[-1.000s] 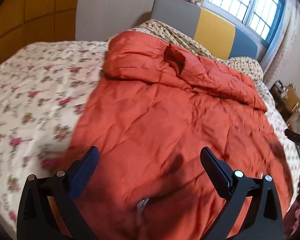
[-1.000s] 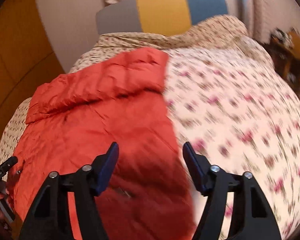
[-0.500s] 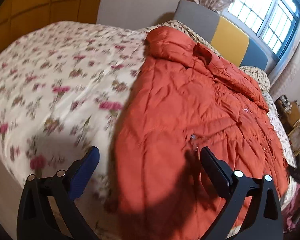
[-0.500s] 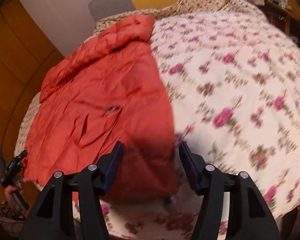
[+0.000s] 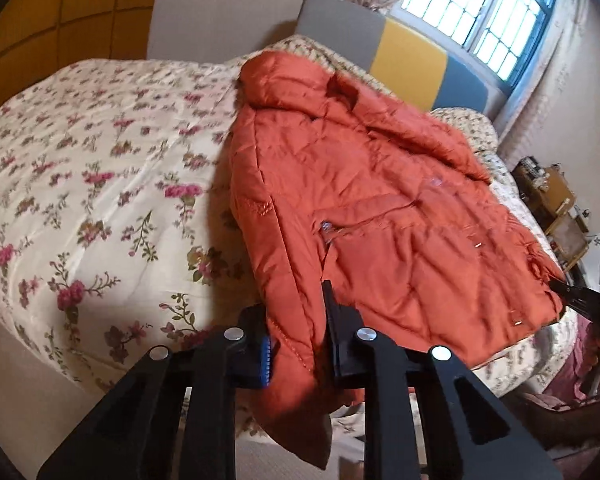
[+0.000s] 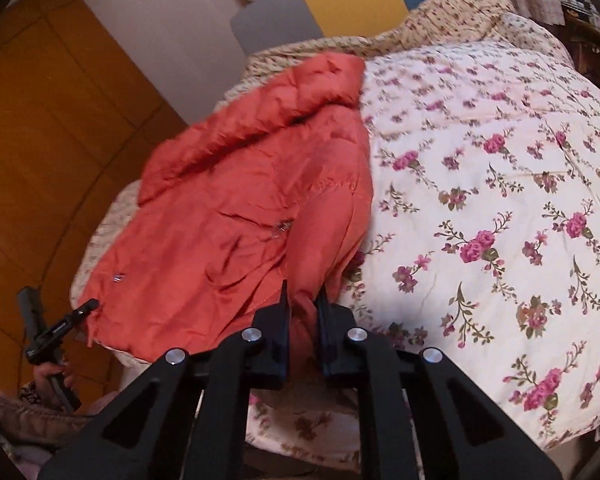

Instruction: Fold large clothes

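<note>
Both grippers, left (image 5: 298, 344) and right (image 6: 302, 314), I have clenched on the orange jacket's (image 5: 380, 208) hem at the floral bedspread's (image 5: 80, 184) near edge.

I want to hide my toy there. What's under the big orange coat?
The orange coat lies on the flowery quilt, which shows all around it. Whatever is directly beneath the coat is covered, so nothing else can be seen there.

Floral quilt (image 5: 100, 184), tricolour headboard (image 5: 404, 52), barred window (image 5: 480, 12).
</note>
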Motion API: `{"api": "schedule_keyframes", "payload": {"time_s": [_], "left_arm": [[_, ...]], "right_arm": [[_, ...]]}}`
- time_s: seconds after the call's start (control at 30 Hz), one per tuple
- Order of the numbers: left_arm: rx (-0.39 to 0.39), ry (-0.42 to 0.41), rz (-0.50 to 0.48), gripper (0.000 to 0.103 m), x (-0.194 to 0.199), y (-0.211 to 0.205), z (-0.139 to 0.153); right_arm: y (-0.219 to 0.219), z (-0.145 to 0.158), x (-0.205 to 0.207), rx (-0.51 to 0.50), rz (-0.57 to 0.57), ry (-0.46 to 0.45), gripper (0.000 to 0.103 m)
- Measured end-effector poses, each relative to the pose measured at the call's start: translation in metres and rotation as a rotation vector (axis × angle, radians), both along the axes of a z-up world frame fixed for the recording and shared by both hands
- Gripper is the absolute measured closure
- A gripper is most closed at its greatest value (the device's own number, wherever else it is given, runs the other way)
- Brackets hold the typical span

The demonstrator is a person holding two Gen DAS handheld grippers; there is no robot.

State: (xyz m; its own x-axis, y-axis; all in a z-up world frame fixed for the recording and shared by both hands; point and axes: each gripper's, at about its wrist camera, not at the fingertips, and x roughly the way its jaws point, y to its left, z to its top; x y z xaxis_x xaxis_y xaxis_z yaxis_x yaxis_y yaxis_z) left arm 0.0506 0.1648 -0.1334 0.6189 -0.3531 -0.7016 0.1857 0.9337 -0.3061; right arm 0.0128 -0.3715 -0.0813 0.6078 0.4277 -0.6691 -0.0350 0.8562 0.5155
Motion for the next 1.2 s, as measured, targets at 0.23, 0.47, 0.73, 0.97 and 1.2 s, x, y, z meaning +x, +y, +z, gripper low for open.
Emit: {"api": "schedule_keyframes", "payload": {"time_s": [0.23, 0.47, 0.73, 0.97, 1.2], "left_arm": [[-0.127, -0.053, -0.065, 0.087, -0.035, 0.006, 0.036], [-0.332, -0.102, -0.055, 0.087, -0.009, 0.018, 0.072], [-0.424, -0.107, 0.007, 0.087, 0.075, 0.020, 0.093], [-0.402, -0.096, 0.037, 0.087, 0.149, 0.012, 0.090], [-0.332, -0.065, 0.060, 0.087, 0.216, 0.002, 0.071]], "right_arm": [[-0.014, 0.028, -0.029, 0.176, 0.078, -0.089, 0.093], [-0.033, 0.047, 0.020, 0.338, 0.014, -0.146, 0.093], [-0.051, 0.053, 0.109, 0.523, -0.084, -0.134, 0.093], [-0.067, 0.034, 0.188, 0.620, -0.153, -0.086, 0.090], [-0.075, -0.010, 0.247, 0.708, -0.279, -0.014, 0.082]]}}
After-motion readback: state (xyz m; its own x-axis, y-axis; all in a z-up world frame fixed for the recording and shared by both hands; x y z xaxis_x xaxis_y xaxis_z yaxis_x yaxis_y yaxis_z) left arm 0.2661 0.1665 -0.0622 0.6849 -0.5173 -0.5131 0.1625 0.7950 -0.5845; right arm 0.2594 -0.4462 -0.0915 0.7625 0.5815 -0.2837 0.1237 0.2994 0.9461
